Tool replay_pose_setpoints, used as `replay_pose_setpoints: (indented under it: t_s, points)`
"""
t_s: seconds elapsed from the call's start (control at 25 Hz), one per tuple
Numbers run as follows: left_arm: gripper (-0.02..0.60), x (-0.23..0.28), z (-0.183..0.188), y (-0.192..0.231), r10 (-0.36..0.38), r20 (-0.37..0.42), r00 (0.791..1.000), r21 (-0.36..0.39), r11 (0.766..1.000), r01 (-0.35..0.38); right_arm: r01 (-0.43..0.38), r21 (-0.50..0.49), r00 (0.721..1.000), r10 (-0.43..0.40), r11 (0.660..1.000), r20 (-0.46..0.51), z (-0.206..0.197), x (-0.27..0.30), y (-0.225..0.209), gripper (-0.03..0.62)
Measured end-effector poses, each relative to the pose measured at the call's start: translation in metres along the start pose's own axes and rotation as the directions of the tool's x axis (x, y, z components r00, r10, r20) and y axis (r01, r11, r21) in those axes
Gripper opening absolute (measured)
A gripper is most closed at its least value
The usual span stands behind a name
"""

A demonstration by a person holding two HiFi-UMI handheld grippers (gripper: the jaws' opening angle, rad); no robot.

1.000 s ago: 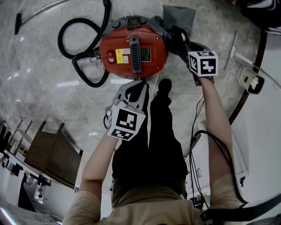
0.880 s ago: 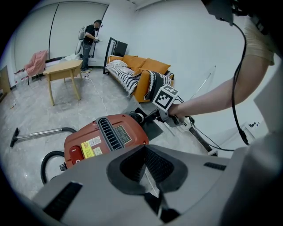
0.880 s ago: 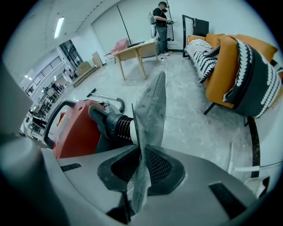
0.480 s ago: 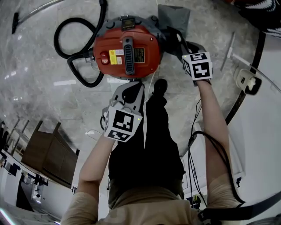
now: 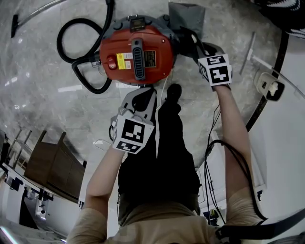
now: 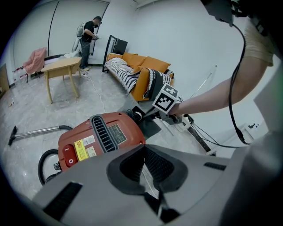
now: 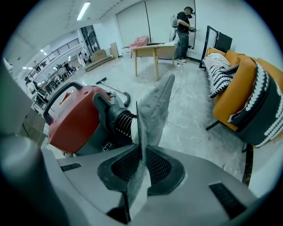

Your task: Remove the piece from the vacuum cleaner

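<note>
A red vacuum cleaner [image 5: 136,55] with a black hose [image 5: 78,47] sits on the marble floor. At its right side is a grey mesh fabric piece [image 5: 187,18]. My right gripper [image 5: 193,43] is shut on that piece. In the right gripper view the fabric [image 7: 154,110] rises from between the jaws [image 7: 141,150], next to the vacuum's black ribbed port [image 7: 117,121]. My left gripper [image 5: 145,91] hovers just in front of the vacuum's near edge. Its jaws [image 6: 142,146] meet at the tips with nothing in them, and the red body [image 6: 99,139] lies beyond.
A metal wand tube [image 5: 38,12] lies at the far left of the floor. Cables [image 5: 212,157] trail along my right side. An orange sofa [image 7: 247,92], a wooden table [image 7: 152,50] and a person [image 7: 183,26] stand farther off. Wooden furniture [image 5: 52,167] is at my lower left.
My right gripper has rolled a little while still holding the grey fabric. The vacuum sits slightly further left in the head view. My left gripper has barely moved.
</note>
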State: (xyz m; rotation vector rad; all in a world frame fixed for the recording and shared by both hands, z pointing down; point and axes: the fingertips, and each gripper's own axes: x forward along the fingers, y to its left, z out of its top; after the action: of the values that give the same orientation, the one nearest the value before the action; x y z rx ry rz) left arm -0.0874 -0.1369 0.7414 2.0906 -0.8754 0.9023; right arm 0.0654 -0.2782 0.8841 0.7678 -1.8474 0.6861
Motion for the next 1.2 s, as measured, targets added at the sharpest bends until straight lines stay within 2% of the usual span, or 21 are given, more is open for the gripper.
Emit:
replay_pose_setpoints:
  t_s: [0.84,1.2]
  points:
    - [0.003,-0.009,-0.01,0.011,-0.017,0.005,1.0,-0.034,0.999,0.017,0.011,-0.025,0.998,-0.012,1.0,-0.057,-0.002,0.012,0.0,0.041]
    - [0.003,-0.005,-0.003,0.018,-0.022,0.018,1.0,-0.035,0.999,0.023,0.014,-0.08,0.997,-0.02,0.997,-0.081,-0.002,0.016,-0.003,0.038]
